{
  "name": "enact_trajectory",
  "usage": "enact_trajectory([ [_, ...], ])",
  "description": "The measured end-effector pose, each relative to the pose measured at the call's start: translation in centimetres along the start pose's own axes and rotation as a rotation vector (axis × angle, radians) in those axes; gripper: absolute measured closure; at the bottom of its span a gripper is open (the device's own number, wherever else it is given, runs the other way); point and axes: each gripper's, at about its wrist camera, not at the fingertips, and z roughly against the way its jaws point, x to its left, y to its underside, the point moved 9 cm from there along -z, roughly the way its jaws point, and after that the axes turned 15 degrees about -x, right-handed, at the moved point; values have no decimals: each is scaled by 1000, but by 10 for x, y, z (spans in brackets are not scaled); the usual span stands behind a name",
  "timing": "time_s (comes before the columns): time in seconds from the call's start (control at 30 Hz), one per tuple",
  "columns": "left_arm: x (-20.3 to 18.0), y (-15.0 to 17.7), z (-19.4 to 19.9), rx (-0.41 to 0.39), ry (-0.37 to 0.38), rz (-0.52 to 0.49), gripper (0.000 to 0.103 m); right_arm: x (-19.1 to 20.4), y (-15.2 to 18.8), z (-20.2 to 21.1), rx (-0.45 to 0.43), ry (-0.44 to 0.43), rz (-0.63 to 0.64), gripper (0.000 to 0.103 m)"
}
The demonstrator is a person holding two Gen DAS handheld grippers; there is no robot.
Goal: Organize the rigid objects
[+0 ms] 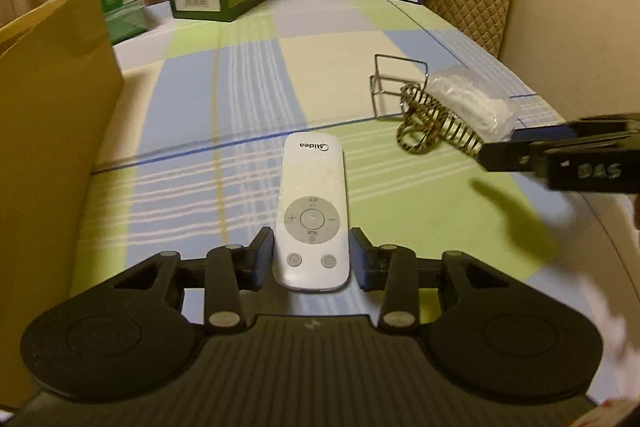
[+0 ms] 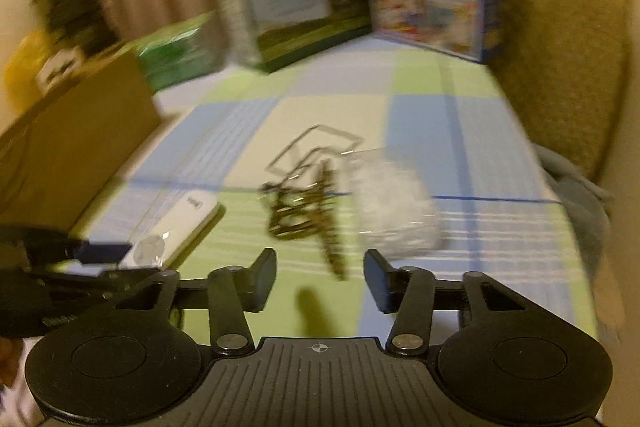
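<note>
Closing on the remote [image 1: 310,215], the left gripper [image 1: 313,254] is straddling its button end, pads narrow, at its sides; full contact unclear. Remote is lying flat on the cloth [image 1: 420,227] beside the cardboard box [image 1: 52,131], long axis pointing away, logo end far. The right gripper [image 2: 320,281], jaws apart and empty, is nearing the spring [image 2: 308,211]. Next: squeeze, lift, probably box.

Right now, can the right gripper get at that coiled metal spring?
Probably yes. The right gripper hangs just short of the coiled metal spring, nothing lying between them. The plastic-wrapped bundle sits close beside the spring and the wire rack behind it, so a pad might brush either.
</note>
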Motion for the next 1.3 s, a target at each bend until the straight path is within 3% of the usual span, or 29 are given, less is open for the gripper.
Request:
enact_trajectory([
  [0.07, 2, 1, 3, -1, 1, 1, 68, 7, 3, -10, 12, -15, 34, 62],
  [0.27, -1, 2, 2, -8, 3, -20, 68, 0, 10, -28, 22, 67, 102, 72],
  [0.37, -2, 1, -2, -13, -5, -30, 68, 1, 10, -31, 14, 64, 120, 81],
  [0.43, -2, 1, -4, -13, -9, -30, 67, 2, 11, -32, 13, 58, 110, 100],
  [0.67, -4, 7, 8, -1, -5, -57, 68, 13, 18, -13, 66, 42, 33, 101],
  [1.07, -6, 51, 78, 3, -6, -34, 68, 53, 64, 66, 123, 72, -36, 100],
  [1.17, -4, 53, 84, -5, -2, -33, 67, 58, 67, 75, 103, 88, -70, 97],
  [1.2, -3, 53, 84, -3, -2, -34, 67, 59, 68, 76, 97, 94, -73, 90],
  [1.3, 0, 47, 84, -17, 3, -29, 62, 64, 65, 78, 65, 110, -46, 51],
])
